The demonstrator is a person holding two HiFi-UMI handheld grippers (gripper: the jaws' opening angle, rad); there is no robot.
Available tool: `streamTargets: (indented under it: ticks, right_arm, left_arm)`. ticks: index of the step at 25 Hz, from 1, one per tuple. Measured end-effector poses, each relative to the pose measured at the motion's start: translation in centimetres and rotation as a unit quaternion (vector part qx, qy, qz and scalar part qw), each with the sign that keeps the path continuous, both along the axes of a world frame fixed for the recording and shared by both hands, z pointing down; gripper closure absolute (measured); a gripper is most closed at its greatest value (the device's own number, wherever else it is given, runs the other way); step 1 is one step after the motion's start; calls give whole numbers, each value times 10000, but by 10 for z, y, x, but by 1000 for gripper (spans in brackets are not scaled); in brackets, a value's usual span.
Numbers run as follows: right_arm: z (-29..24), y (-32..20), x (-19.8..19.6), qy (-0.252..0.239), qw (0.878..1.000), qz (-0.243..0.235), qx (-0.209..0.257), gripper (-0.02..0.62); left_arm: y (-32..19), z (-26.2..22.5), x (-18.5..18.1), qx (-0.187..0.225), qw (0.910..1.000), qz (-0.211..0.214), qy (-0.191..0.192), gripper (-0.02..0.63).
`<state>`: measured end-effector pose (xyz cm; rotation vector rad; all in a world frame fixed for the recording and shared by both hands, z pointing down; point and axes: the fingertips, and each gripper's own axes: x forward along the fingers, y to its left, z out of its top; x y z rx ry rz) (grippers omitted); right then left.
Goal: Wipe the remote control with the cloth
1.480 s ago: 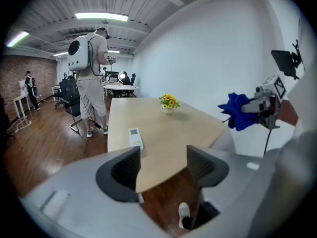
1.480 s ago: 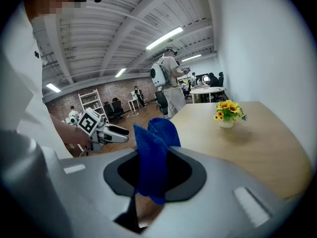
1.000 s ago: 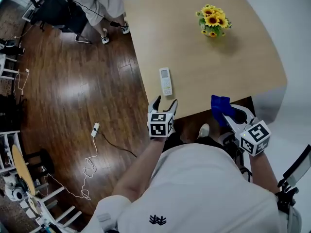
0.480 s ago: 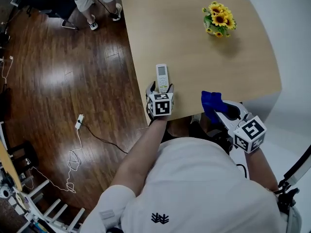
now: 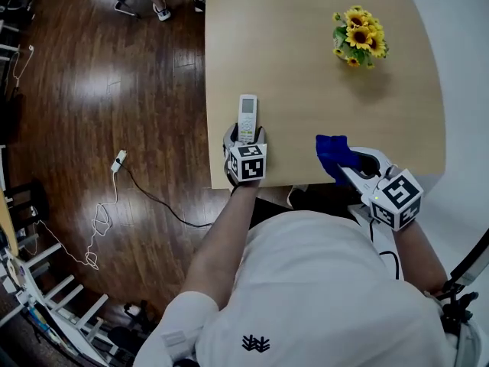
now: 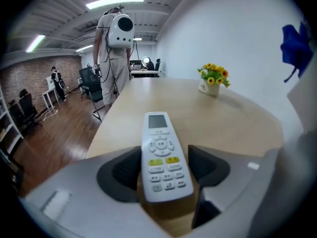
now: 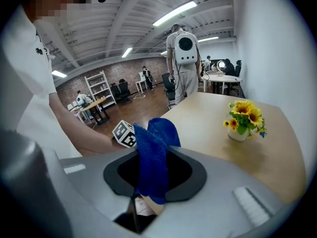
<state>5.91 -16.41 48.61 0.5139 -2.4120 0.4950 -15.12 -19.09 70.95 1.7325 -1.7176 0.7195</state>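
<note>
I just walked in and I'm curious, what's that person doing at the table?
A person holds a tool in each hand. The left tool has its jaws around the remote on the table; they have just been closing but are not squeezing it yet. The right tool pinches a blue cloth nearby. No wiping has begun.

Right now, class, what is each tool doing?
Left tool: open, jaws just been closing round the remote.
Right tool: shut on the cloth.
</note>
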Motion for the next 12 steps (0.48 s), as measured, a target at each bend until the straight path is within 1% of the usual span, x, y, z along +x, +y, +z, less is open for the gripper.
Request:
streamTargets:
  ticks: [1, 2, 5, 7, 9, 12]
  right_arm:
    - [2, -2, 2, 0, 10000, -54, -4, 511]
    - [3, -3, 3, -12, 10000, -96, 1, 511]
    - [3, -6, 1, -81, 9998, -176, 29, 511]
    - [0, -4, 0, -128, 9997, -223, 52, 511]
    - [-5, -2, -2, -188, 9995, -238, 105, 511]
    - [-15, -6, -3, -305, 9993, -71, 214, 511]
  left_arm:
    - [1, 0, -1, 36, 10000, 37, -15, 316]
    - [3, 0, -3, 48, 10000, 61, -1, 333]
    - [4, -7, -9, 73, 9997, 12, 250, 334]
    - [5, -22, -8, 127, 9991, 58, 389, 337]
    - [9, -41, -4, 235, 9988, 229, 376, 337]
    - [11, -65, 3, 513, 9962, 688, 172, 337]
